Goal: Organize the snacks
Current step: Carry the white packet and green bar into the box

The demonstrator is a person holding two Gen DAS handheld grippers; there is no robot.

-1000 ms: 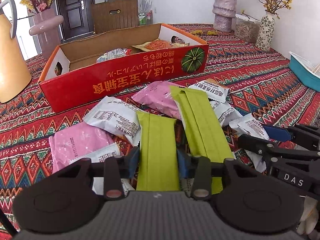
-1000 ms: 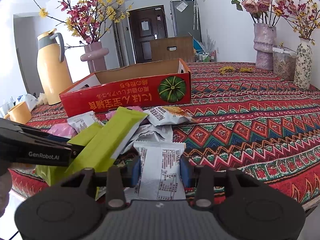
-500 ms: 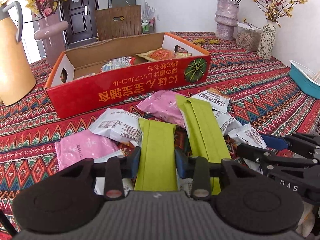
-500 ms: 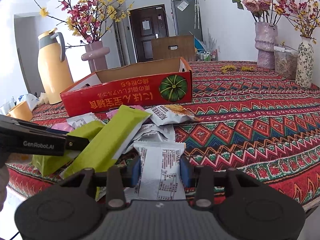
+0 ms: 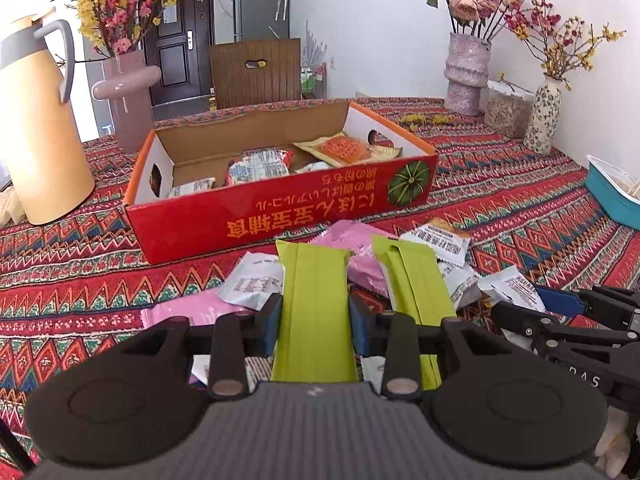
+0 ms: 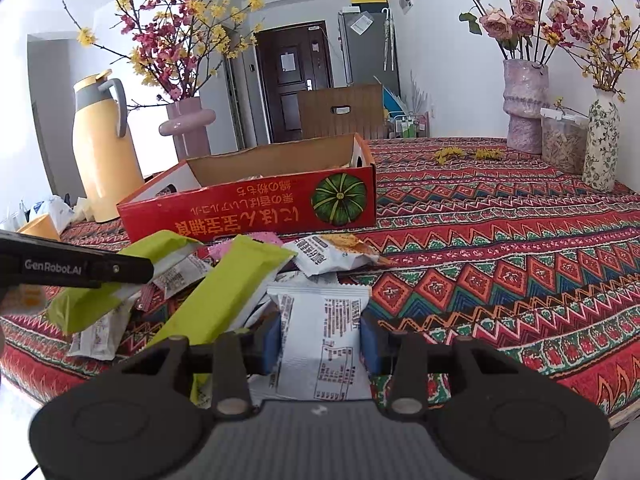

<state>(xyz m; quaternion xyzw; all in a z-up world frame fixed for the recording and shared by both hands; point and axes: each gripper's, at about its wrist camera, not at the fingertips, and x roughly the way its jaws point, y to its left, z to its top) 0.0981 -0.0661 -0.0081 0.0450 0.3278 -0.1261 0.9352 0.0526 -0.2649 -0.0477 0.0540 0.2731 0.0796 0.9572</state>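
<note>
Lifted since a second ago, the green snack bar (image 5: 314, 312) is now rising off the pile, clenched in the left gripper (image 5: 315, 320), whose jaws have just been closing. Right gripper (image 6: 320, 338) is gripping a white snack packet (image 6: 322, 336) near the table's front edge (image 6: 520, 364). Two green bars are showing, the second (image 5: 416, 280) lying alongside. Behind the pile, the red cardboard box (image 5: 280, 216) is sitting; open tablecloth is stretching rightward.

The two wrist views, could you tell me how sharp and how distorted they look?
Left wrist view: sharp, table edges bowed by the fisheye, corners dark, green packet crisp. Right wrist view: equally sharp, walls curve, window area behind the flask washed out.
</note>
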